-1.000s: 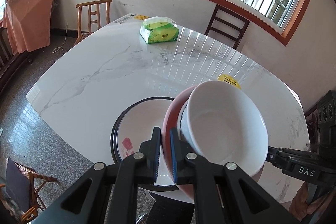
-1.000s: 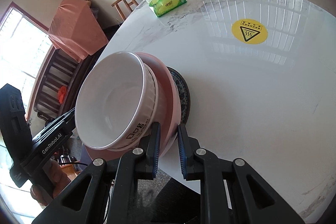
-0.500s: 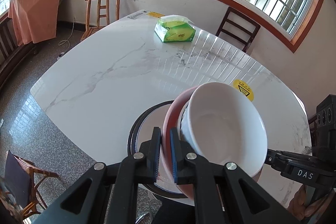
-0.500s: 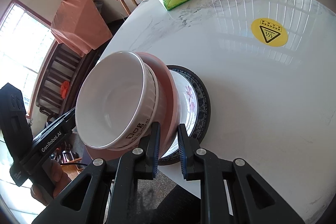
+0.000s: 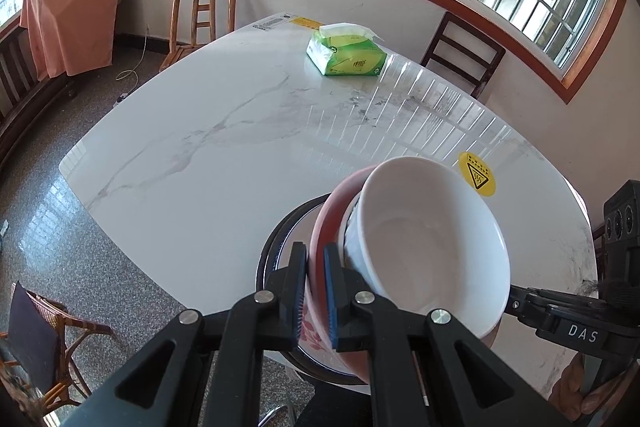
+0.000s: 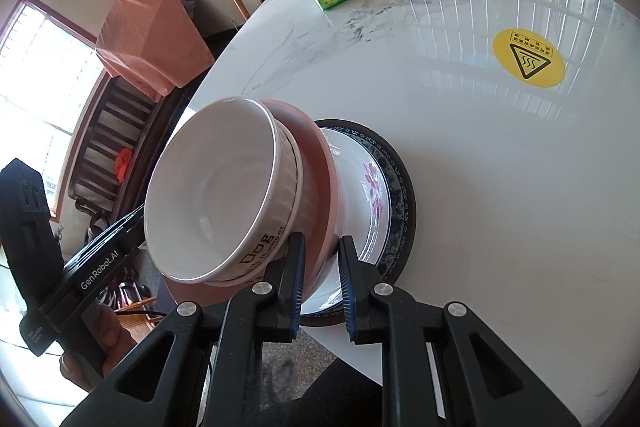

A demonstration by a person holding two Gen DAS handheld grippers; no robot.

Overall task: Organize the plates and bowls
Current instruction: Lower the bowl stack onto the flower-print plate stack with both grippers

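Risk first: the stack is carried tilted, not level. The glossy white ceramic bowl nests loose in a ribbed white bowl with black lettering, which sits in the wide pink bowl. Nothing grips the two inner bowls; judged from the lean, a steeper tilt or a jolt on set-down could slide them out, toward the lower left of the right wrist frame, off the counter edge.

Second risk: both grippers pinch only the thin pink rim. Uneven lowering by the two hands could twist the rim out of one pinch.

Left gripper: clamped on the pink rim, lower centre of its frame, fingers pointing up-frame across the white marble counter.

Right gripper: jaws straddle the opposite rim; right-hand pad looks slightly off the wall, so contact on that side is uncertain, though it seems to be holding.

Stack hangs over a dark-rimmed floral plate lying at the near counter edge; whether it touches the plate yet, cannot tell.

Green tissue pack and yellow round warning sticker lie well apart, upper frame.
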